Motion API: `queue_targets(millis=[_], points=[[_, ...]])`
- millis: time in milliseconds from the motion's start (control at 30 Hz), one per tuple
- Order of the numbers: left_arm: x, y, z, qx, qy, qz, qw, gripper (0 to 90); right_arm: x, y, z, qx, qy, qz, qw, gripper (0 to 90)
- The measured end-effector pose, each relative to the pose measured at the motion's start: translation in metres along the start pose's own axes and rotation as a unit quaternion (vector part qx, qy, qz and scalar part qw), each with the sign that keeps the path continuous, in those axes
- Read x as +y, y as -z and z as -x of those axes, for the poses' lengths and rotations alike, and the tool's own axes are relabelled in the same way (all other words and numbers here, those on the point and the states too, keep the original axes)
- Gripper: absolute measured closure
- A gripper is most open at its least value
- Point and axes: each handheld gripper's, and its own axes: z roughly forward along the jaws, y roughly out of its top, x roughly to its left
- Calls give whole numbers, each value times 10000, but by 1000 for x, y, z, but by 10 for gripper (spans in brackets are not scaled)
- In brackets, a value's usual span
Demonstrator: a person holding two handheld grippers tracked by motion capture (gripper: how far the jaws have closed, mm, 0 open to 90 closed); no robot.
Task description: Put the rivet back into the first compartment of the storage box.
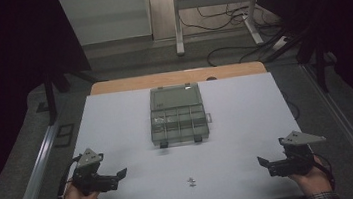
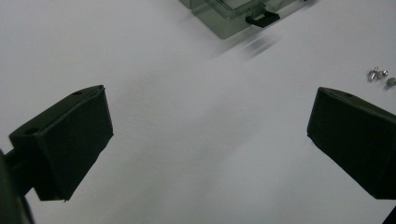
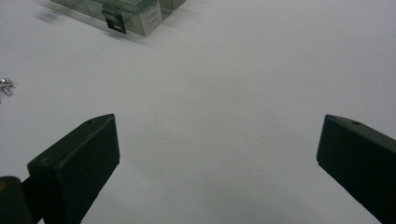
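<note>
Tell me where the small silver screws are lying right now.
In the high view, the small silver screws lie on the white table near its front edge, between the left gripper and right gripper, in front of the clear plastic compartment box.

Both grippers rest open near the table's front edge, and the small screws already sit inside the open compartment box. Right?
Not quite. The high view shows the screws lying loose on the white table, in front of the compartment box, between the left gripper and right gripper. Both grippers are open.

one organizer box [image 1: 178, 113], three screws [image 1: 191, 181]
</note>
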Motion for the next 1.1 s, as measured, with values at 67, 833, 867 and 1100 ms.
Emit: queue_targets(millis=[67,833,867,1100], points=[[4,-3,2,-21,-1,-88,10000,9,0,0,0,13,9,-6,10000,0],[35,-29,25,-482,-157,-509,9974,1,0,-1,-1,-18,71,-75,9999,0],[36,-31,26,-503,-166,-529,9972,1,0,-1,-1,-21,73,-77,9999,0],[49,-46,36,-855,-465,-820,9919,0,0,-2,-2,-24,102,-94,9999,0]])
